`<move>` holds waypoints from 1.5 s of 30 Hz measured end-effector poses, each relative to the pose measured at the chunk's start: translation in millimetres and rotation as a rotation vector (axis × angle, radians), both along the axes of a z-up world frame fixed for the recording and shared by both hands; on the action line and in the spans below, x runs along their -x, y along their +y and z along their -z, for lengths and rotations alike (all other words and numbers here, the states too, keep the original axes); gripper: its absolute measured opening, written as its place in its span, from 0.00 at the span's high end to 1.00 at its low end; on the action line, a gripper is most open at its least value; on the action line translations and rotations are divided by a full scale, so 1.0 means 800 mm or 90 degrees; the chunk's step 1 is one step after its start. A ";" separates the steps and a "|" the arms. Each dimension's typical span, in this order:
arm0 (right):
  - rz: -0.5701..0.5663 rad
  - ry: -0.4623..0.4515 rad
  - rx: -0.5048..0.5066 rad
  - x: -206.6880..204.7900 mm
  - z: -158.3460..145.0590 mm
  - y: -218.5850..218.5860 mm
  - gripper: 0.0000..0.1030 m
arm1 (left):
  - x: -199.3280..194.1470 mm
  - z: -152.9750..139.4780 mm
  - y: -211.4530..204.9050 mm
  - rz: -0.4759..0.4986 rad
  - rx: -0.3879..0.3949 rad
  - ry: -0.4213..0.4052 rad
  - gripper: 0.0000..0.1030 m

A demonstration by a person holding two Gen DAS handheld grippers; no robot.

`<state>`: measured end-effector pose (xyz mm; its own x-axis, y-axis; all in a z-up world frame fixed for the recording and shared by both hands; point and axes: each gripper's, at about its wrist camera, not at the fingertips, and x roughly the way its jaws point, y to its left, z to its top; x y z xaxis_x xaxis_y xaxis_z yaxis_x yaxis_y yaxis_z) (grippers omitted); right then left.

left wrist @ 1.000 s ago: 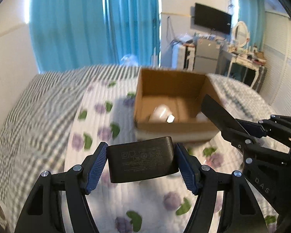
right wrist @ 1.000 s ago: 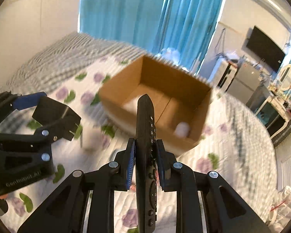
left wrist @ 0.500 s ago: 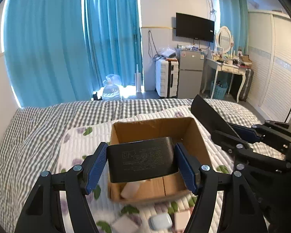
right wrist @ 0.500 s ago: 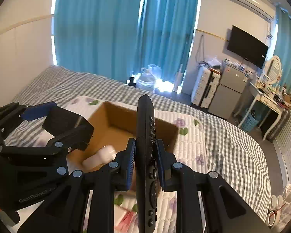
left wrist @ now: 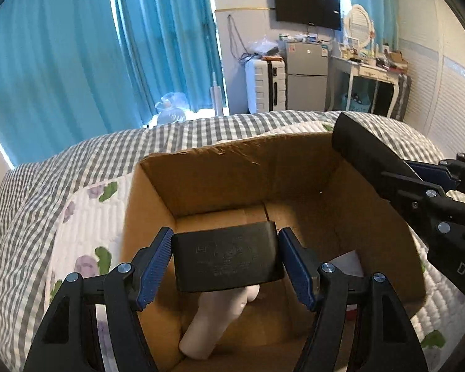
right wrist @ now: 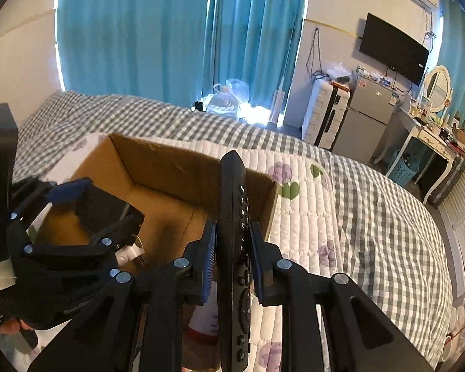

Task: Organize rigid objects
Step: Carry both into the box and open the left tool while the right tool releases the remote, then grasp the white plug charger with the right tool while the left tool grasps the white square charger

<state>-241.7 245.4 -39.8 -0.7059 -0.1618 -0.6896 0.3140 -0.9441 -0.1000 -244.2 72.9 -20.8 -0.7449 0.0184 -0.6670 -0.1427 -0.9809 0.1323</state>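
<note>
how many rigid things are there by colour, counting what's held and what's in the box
black: 2 (rectangular power adapter in the left gripper, slim remote control in the right gripper)
white: 2 (plastic bottle, wall plug, both inside the brown cardboard box)
total: 4

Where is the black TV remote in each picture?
Left wrist view: the remote control is at the right, angled over the cardboard box, held in the right gripper.
Right wrist view: the remote stands in the bottom centre, clamped edge-on between the blue pads.
Shared landmark: the wall-mounted TV appears at the upper right in both.
</note>
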 end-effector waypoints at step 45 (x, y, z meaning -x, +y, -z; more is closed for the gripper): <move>0.036 0.056 0.004 -0.227 -0.067 -0.008 0.07 | -0.230 -0.091 -0.127 -0.094 -0.057 0.056 0.00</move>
